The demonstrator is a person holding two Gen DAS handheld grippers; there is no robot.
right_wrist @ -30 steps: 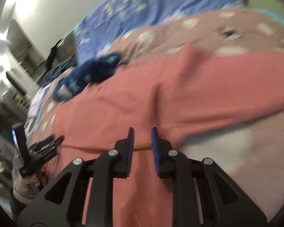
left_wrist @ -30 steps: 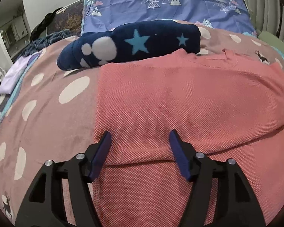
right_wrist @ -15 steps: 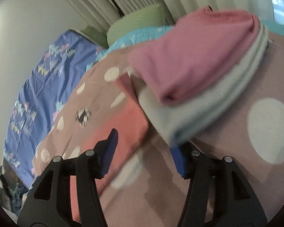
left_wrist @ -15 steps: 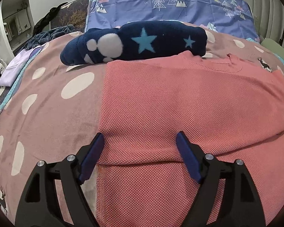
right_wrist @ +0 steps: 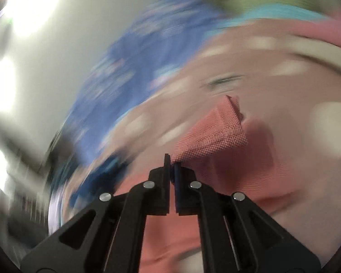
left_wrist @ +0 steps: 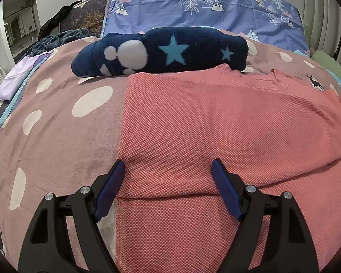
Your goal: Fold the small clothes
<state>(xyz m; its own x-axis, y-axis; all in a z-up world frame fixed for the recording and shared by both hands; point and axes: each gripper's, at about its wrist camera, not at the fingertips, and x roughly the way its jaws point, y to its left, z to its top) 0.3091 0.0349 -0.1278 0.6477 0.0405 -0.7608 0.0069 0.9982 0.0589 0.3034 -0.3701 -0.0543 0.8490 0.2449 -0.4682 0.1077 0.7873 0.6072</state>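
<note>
A salmon-pink knit shirt point(left_wrist: 216, 132) lies spread on the bed, its left side folded over in a straight edge. My left gripper point(left_wrist: 168, 170) is open, its blue-padded fingers point(left_wrist: 111, 186) straddling the shirt's near left part, low over the fabric. In the right wrist view my right gripper point(right_wrist: 172, 166) is shut on a corner of the pink shirt point(right_wrist: 211, 129) and holds it lifted off the bed; this view is motion-blurred.
A folded navy fleece with stars point(left_wrist: 161, 52) lies just beyond the shirt. The mauve bedspread with white spots point(left_wrist: 56, 118) covers the bed. A blue tree-print pillow point(left_wrist: 204, 6) is at the head. A lilac cloth point(left_wrist: 16, 79) lies far left.
My right gripper opened near a stack of folded clothes, then shut on the pink shirt's corner and lifted it, moving fast. My left gripper widened slightly and edged forward over the shirt.
</note>
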